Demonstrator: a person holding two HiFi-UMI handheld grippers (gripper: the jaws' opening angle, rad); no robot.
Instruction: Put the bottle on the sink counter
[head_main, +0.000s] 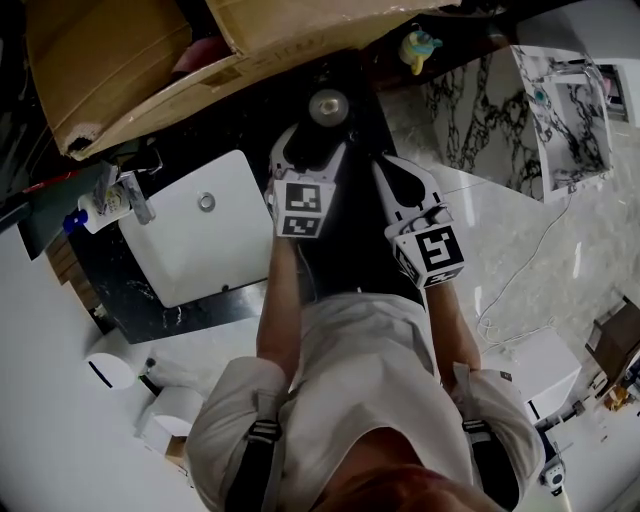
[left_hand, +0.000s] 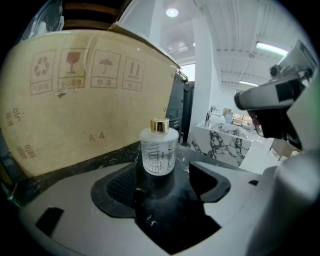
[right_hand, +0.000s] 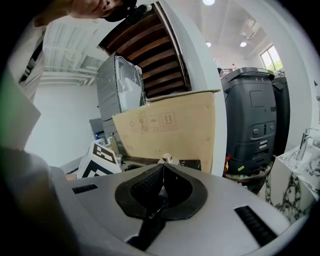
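Overhead first, head view: one bottle stands on the black sink counter, seen cap-on only. The left gripper is just short of it and the right gripper lies beside that, further back. One cardboard box overhangs the counter's far edge, cut off at the frame top. One white sink lies left, with one faucet and one blue-capped dispenser at its rim. Two paper rolls sit lower left. A small toy figure and a marble-patterned block are to the right; the toy is too small to make out.

Left gripper view: the left gripper has its jaws spread wide. The bottle, frosted with a gold cap, stands upright on the counter at the mouth of the gap. Neither pad clearly touches it. The box closes off the space close behind and shows four handling symbols. The label print is unreadable.

Right gripper view: the right gripper has its pads pressed together with nothing between them. Only the bottle's gold cap peeks over the jaws. The left gripper's marker cube shows at left, the box is behind, and one dark machine is at right.
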